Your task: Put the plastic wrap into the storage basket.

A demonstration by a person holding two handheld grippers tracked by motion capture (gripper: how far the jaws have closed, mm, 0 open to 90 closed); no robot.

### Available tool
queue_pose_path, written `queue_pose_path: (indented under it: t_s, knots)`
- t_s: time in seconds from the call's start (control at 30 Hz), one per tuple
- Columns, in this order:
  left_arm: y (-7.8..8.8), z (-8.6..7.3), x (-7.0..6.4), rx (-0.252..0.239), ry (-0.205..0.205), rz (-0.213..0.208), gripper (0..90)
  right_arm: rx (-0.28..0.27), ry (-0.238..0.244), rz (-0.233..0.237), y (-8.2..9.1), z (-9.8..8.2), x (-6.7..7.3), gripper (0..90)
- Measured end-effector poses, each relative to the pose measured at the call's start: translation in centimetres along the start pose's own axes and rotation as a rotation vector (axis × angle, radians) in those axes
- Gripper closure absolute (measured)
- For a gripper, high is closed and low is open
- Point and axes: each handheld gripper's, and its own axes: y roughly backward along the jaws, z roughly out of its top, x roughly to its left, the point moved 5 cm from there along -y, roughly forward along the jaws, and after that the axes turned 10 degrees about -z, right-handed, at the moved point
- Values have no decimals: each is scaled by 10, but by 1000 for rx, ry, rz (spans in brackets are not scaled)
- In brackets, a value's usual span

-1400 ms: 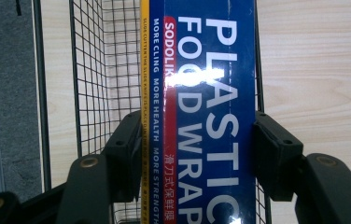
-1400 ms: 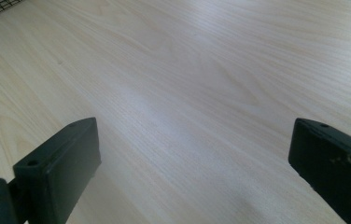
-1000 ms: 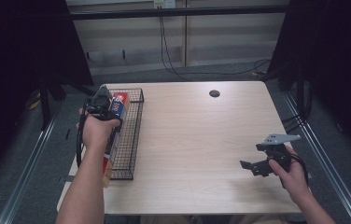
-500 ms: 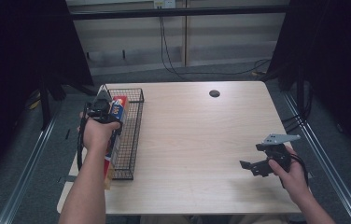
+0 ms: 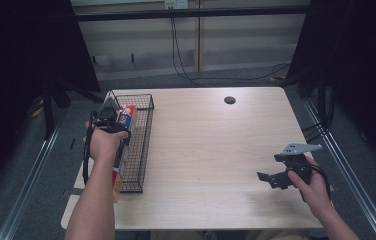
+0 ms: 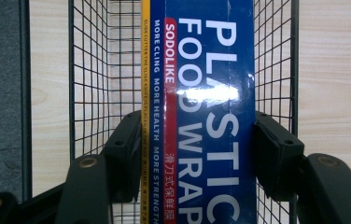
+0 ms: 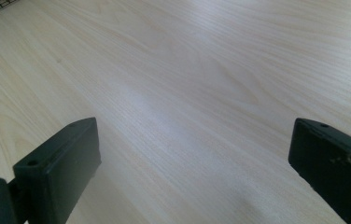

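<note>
Two grippers are at work: the left gripper [image 6: 197,149] is clamped on a long blue plastic wrap box [image 6: 201,93], holding it over the black wire basket [image 5: 141,145] at the table's [image 5: 216,150] left edge, while the right gripper [image 7: 192,172] hovers low over bare wood, jaws spread wide and empty.

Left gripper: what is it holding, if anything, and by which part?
The left gripper is shut on the plastic wrap box, its jaws pressing the box's two long sides, over the wire basket.
</note>
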Motion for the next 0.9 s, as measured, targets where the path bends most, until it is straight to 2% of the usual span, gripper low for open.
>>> queue_pose_path:
  t_s: [0.17, 0.63, 0.9]
  knots:
    - [-1, 0, 1, 5, 3, 1, 421, 1, -1, -4, 0, 0, 0, 20]
    - [-7, -3, 11, 2, 49, 4, 419, 4, 4, -3, 0, 0, 0, 20]
    - [-10, -6, 13, 5, 50, 8, 416, 7, 1, 0, -1, 0, 1, 20]
